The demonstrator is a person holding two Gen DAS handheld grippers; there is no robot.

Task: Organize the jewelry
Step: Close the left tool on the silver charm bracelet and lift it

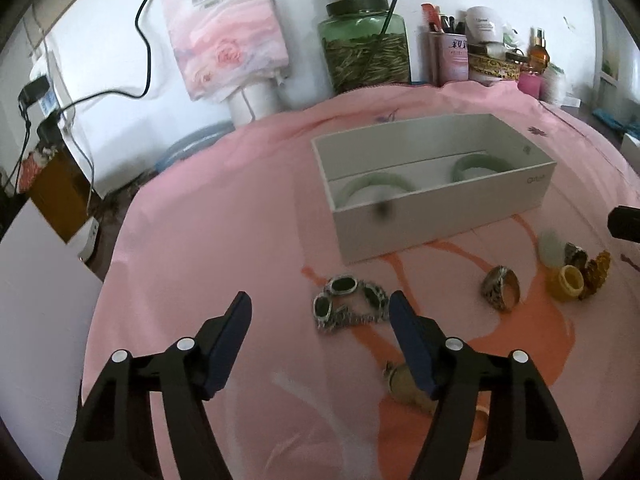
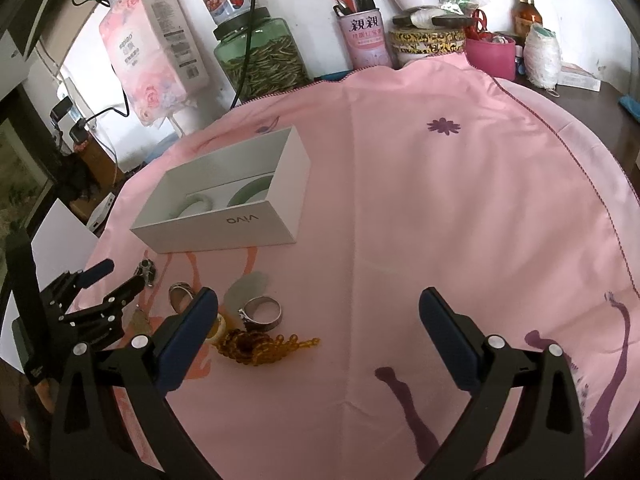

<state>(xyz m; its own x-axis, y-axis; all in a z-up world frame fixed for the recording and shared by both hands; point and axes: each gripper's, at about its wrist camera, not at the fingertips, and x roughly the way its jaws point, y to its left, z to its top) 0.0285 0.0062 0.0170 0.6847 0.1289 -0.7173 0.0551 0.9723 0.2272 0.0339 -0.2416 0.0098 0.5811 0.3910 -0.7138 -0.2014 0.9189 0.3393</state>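
Two jade bangles (image 1: pixel 378 184) sit in the white box (image 1: pixel 440 216) near the cloth's (image 2: pixel 400 200) far-left edge. We see a dark-stone bracelet (image 1: pixel 350 304), rings (image 1: pixel 501 288) and amber beads (image 2: pixel 260 346) loose on the cloth before it. Left gripper (image 1: pixel 320 308) and right gripper (image 2: pixel 318 304): both spread wide, holding nothing.

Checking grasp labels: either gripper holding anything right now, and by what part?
Nothing held. Left gripper and right gripper are both open and empty above the pink cloth; the bracelet lies loose.
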